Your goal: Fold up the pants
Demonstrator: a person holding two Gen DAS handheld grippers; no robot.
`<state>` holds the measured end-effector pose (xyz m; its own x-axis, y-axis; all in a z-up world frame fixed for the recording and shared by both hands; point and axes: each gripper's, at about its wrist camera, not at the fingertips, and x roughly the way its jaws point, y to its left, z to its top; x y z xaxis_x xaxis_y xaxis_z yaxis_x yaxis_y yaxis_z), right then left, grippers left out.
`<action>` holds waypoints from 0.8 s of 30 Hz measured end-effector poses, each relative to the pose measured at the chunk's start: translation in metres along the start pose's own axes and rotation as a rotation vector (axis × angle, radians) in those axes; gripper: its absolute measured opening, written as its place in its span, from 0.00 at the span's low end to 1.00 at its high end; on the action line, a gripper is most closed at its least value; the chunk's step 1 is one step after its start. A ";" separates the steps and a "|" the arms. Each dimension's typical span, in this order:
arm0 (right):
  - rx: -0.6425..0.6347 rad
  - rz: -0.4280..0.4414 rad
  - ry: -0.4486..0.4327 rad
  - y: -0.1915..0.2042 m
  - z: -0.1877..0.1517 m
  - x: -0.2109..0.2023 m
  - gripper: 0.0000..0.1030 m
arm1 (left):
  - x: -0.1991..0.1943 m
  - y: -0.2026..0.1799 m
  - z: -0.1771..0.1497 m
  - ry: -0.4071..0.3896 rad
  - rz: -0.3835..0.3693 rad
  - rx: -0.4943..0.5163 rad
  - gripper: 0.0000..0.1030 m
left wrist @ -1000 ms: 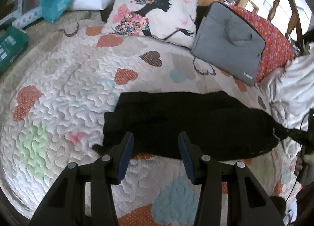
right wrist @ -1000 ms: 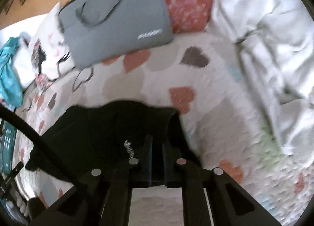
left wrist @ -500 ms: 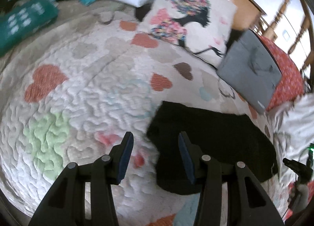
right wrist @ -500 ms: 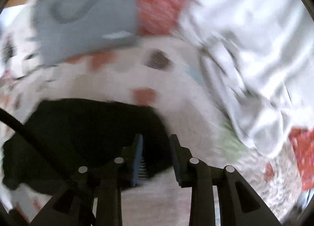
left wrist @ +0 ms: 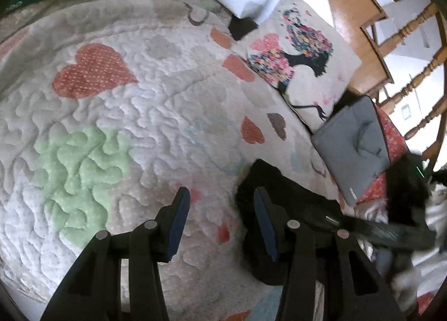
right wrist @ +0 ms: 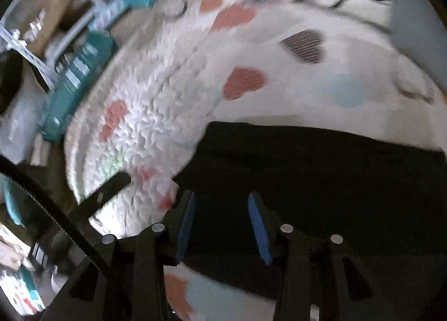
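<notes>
Left tool (left wrist: 220, 195) agape at pants (left wrist: 282, 198) edge; quilt (left wrist: 139, 125) leftward.

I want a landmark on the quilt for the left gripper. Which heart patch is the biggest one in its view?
The pale green heart, left of the left gripper. It is the only green one and larger than the orange heart beyond it; the other hearts are much smaller.

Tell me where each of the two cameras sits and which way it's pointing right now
Left wrist: on the left gripper, looking down along its open fingers at the heart quilt, black pants at right.
Right wrist: on the right gripper, fingers open above the pants.
Both show the pants, the quilt and the floral pillow.
</notes>
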<state>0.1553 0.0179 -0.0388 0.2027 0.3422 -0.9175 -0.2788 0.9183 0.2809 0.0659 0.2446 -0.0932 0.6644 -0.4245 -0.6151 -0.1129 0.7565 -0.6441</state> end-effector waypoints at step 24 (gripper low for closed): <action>-0.009 -0.065 0.005 0.031 0.049 -0.013 0.17 | 0.043 -0.067 -0.022 0.175 -0.056 0.323 0.04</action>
<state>0.1897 0.0517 -0.0044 0.2157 0.2811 -0.9351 -0.2737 0.9367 0.2185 0.0862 0.1651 -0.0868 0.5230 -0.5275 -0.6695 0.1775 0.8357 -0.5198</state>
